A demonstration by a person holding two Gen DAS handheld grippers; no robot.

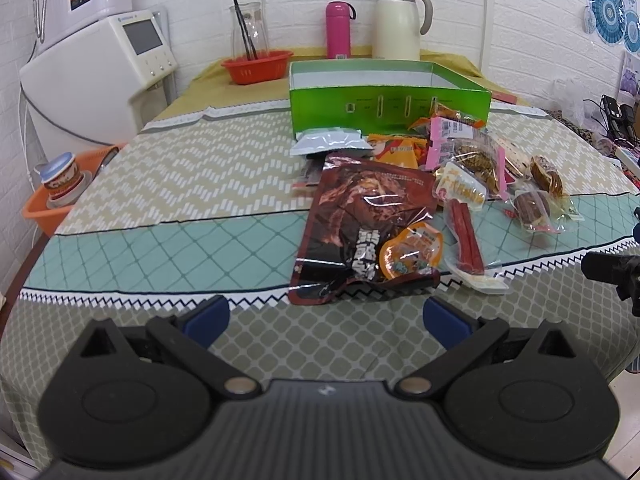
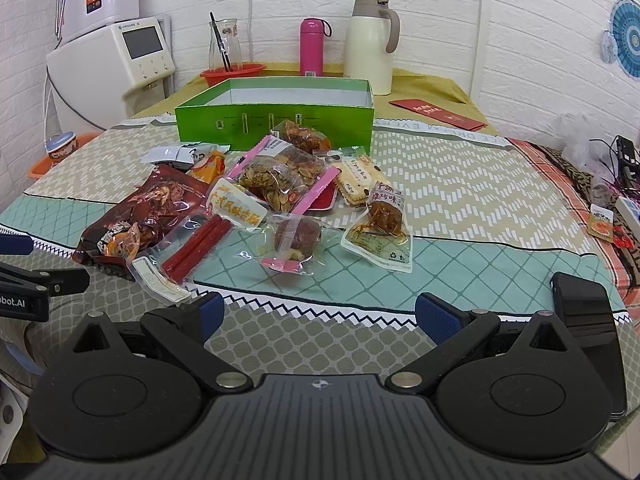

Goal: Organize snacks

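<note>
Snacks lie in a loose heap on the counter (image 2: pixel 460 200), which is covered by a patterned cloth. Nearest, the left tool (image 1: pixel 326 316) and right tool (image 2: pixel 318 314) hover over the front edge, each with its blue pads spread wide and empty. Just beyond lie a dark brown pouch (image 1: pixel 360 216), red sausage sticks (image 2: pixel 196 246) and a seed packet (image 2: pixel 280 174). Behind the heap stands an open green box (image 2: pixel 276 124), then a pink bottle (image 2: pixel 312 46) and a cream jug (image 2: pixel 370 46) by the wall.

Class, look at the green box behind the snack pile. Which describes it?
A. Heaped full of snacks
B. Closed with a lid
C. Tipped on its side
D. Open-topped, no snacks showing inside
D: the green box stands upright, lidless, its pale inner walls bare, while the snack packets lie on the tablecloth in front.
</note>
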